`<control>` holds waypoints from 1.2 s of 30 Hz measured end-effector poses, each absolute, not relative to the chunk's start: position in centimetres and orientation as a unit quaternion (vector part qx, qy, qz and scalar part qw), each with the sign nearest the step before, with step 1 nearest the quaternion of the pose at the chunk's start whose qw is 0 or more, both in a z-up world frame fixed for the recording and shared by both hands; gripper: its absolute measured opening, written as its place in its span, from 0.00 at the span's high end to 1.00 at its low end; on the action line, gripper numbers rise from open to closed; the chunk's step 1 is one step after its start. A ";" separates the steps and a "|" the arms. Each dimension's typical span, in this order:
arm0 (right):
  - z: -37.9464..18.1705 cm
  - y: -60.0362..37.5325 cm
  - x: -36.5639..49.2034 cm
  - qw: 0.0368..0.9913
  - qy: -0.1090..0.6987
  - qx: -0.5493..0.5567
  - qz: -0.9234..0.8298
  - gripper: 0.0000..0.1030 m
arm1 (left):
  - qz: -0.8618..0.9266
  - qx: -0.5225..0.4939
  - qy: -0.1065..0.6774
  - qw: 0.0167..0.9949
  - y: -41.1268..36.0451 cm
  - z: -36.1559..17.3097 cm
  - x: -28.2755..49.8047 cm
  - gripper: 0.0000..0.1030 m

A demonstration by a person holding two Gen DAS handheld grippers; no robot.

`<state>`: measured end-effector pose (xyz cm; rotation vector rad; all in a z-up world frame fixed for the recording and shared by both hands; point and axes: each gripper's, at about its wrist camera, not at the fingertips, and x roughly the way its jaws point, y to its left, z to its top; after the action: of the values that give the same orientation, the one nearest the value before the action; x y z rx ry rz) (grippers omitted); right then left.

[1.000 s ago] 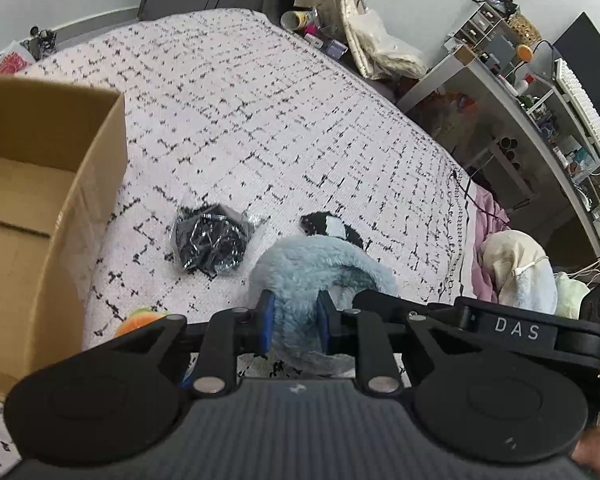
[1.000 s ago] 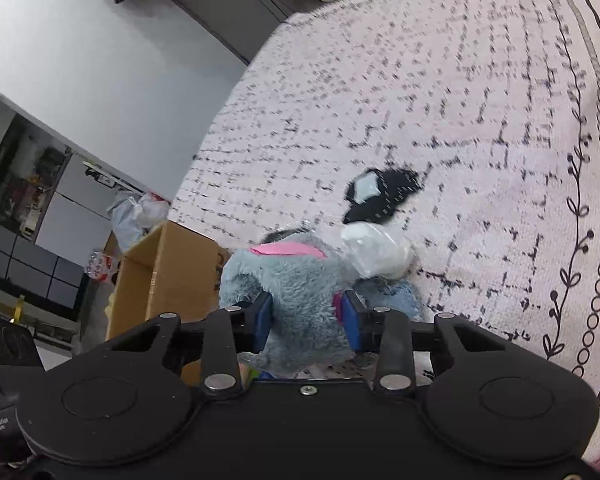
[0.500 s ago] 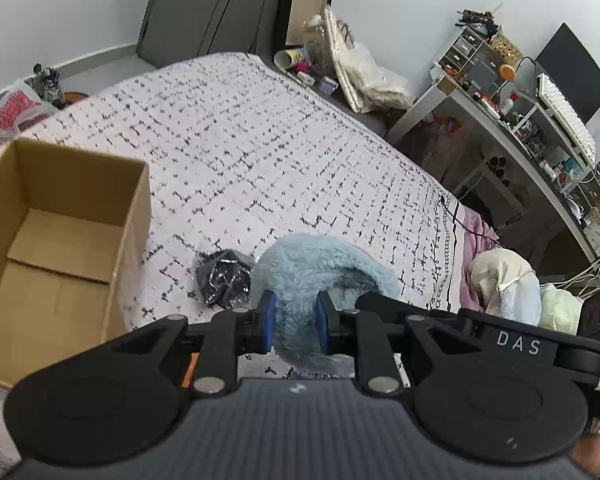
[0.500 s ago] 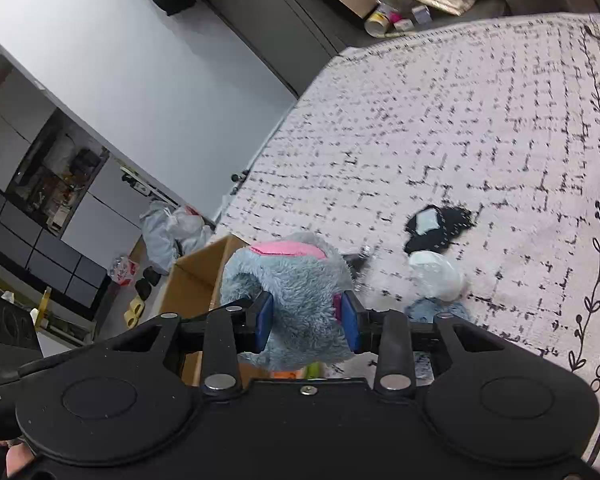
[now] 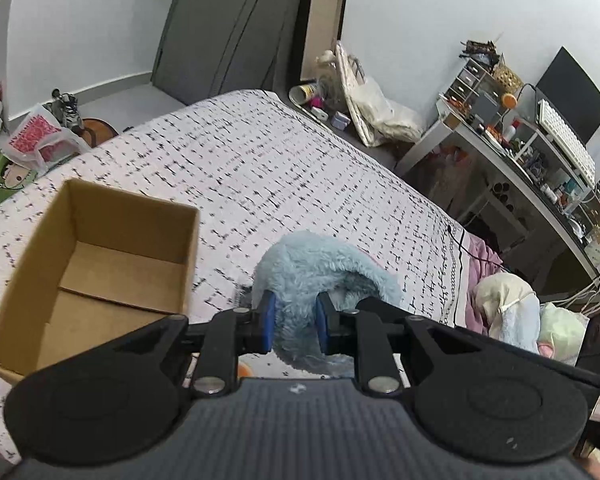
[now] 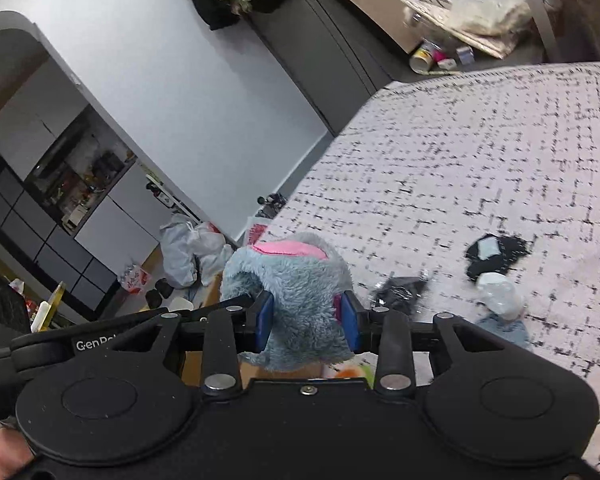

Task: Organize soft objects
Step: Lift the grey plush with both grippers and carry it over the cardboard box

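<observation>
Bed | both grippers pinch blue plush (aloft) | box beside

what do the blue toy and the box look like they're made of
Toy: looks like shaggy synthetic plush, matte pale blue, with a smooth pink fabric patch; the fuzzy pile bulges around the pads.
Box: plain brown cardboard, matte, with visible folded bottom flaps.

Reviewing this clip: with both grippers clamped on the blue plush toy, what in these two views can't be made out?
- Plush toy: whole shape unclear; left gripper and right gripper each cover its lower part.
- Cardboard box: near floor hidden by its own wall in the left view; in the right view almost wholly behind toy and gripper.
- Orange item: only a sliver under the left gripper.
- Black bundle: blurred in the right view.
</observation>
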<state>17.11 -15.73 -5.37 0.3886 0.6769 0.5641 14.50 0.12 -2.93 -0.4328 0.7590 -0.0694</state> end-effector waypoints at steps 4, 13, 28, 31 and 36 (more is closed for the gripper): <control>-5.2 -14.4 16.6 0.892 0.308 0.178 0.277 0.66 | -0.029 -0.212 0.362 0.907 1.4 -2.4 14.0 0.82; -4.9 -12.0 15.8 0.901 0.269 0.164 0.297 0.66 | -0.026 -0.219 0.345 0.912 4.0 -1.7 13.2 0.83; -6.6 -6.6 17.1 0.896 0.287 0.127 0.313 0.72 | 0.012 -0.264 0.345 0.901 9.4 -3.9 13.1 0.88; -7.0 -5.7 17.5 0.894 0.292 0.123 0.316 0.72 | 0.022 -0.277 0.347 0.896 10.6 -4.4 13.4 0.88; -7.6 -5.1 18.0 0.890 0.310 0.126 0.310 0.71 | 0.037 -0.292 0.356 0.887 12.0 -5.5 14.0 0.89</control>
<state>17.96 -5.10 -7.60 0.2608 0.6433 0.6442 13.97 11.99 -5.50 -0.6072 0.7395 0.0775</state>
